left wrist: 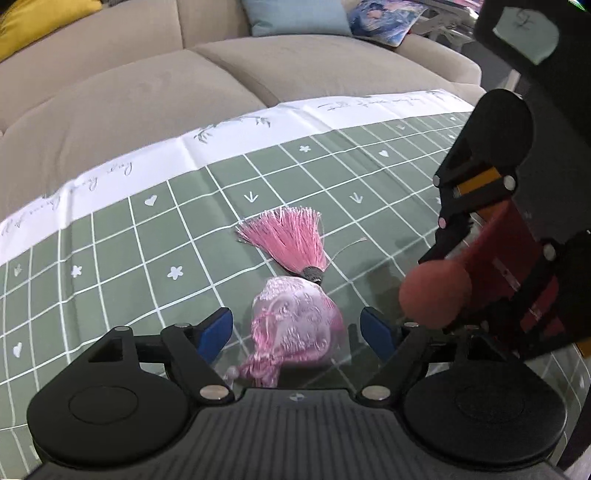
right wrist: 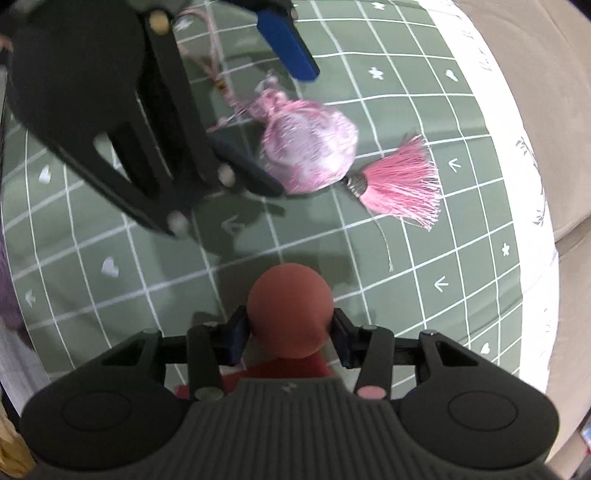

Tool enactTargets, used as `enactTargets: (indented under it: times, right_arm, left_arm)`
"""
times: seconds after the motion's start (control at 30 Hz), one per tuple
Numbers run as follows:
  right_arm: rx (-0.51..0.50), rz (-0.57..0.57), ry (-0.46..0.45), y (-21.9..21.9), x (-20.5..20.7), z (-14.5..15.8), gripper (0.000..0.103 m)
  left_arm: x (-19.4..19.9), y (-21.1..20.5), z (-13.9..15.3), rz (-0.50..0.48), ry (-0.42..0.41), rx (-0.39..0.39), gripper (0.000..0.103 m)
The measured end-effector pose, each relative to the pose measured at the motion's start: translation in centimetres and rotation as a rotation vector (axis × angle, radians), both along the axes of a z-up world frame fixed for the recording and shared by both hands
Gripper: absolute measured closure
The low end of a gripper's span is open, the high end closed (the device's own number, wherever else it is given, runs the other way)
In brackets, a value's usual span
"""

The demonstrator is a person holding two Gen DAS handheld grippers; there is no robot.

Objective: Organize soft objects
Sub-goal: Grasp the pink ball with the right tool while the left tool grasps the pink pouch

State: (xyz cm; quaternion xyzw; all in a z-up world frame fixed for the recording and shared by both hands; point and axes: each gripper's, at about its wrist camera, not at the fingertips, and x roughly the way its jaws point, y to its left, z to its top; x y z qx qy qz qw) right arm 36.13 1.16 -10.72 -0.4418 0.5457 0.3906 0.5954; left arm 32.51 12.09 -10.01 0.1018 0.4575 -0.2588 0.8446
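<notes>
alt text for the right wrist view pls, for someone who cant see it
The right gripper is closed on a reddish-brown ball above a green grid-patterned cloth. Beyond it lies a pink sachet with a pink tassel, the open left gripper straddling the sachet.

You are in a home, in a living room. A big soft beige sofa fills the space in front of you. Cushions sit on it: a yellow cushion, a light blue cushion and a blue patterned cushion. A green cloth with white squares, little hearts and flowers lies spread out, just beside the sofa.
</notes>
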Motion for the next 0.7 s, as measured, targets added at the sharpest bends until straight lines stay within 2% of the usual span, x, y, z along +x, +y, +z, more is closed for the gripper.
enactTargets:
  times: [0.13, 0.23, 0.33, 0.43, 0.7]
  right_arm:
    - [-0.004, -0.024, 0.013, 0.4, 0.9, -0.8, 0.057]
    - [-0.011, -0.033, 0.017, 0.6, 1.4, -1.3, 0.057]
    - [-0.013, -0.027, 0.018, 0.8, 1.3, -1.3, 0.056]
    - [-0.018, -0.025, 0.015, 0.9, 1.1, -1.4, 0.056]
    - [-0.02, -0.031, -0.023, 1.0, 0.5, -1.6, 0.057]
  left_arm:
    - [0.9, -0.6, -1.0, 0.011, 0.028, 0.02, 0.015]
    - [1.2, -0.8, -1.5, 0.011, 0.054, 0.018, 0.025]
    - [1.0, -1.3, -1.9, -0.013, 0.047, 0.044, 0.042]
    - [0.7, -1.8, -1.7, -0.019, 0.035, 0.066, 0.049]
    - [-0.6, -1.3, 0.3, 0.021, 0.008, 0.081, 0.052]
